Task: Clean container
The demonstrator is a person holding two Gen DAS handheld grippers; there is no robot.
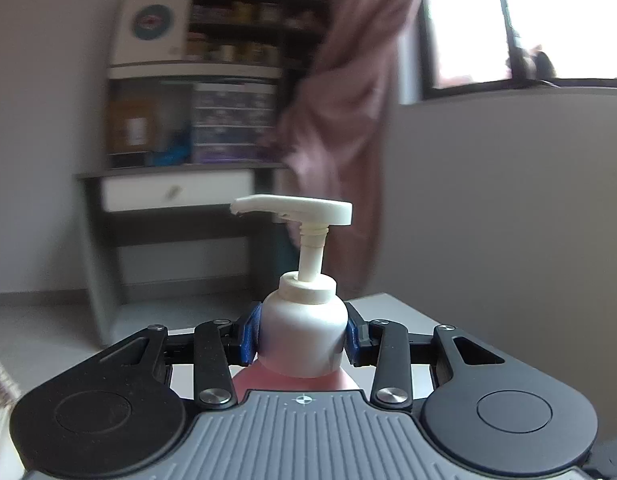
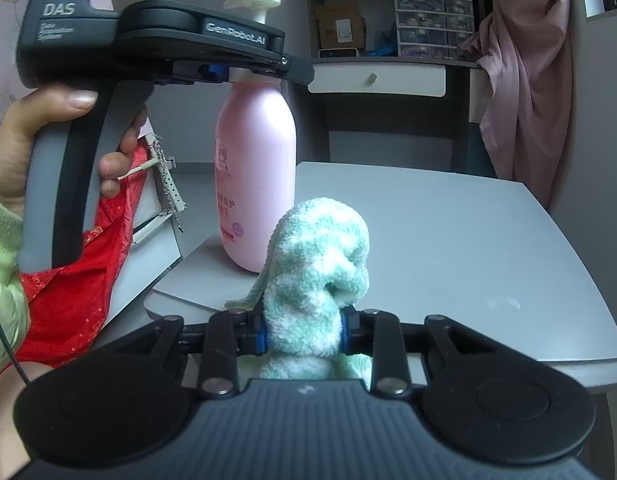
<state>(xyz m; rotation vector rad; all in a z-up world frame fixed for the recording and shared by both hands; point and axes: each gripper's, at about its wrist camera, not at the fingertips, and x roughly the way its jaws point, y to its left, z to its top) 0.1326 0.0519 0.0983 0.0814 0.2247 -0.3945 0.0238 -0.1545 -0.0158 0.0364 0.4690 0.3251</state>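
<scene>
Towel (image 2: 316,264) in right tongs (image 2: 304,332) fronts pink bottle (image 2: 254,152) on table (image 2: 468,240)

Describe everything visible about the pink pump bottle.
The glossy pink plastic pump bottle stands upright on the pale grey table, near its left edge. It has a white shoulder and collar and a raised cream pump head whose spout points left in the left wrist view. A printed label runs down its front. The left hand-held gripper is shut on its neck; the green-and-white terry cloth sits just in front.

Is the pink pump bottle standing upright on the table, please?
Upright: the pink bottle stands base-down on the grey table, with the left gripper clamped at its neck.
</scene>
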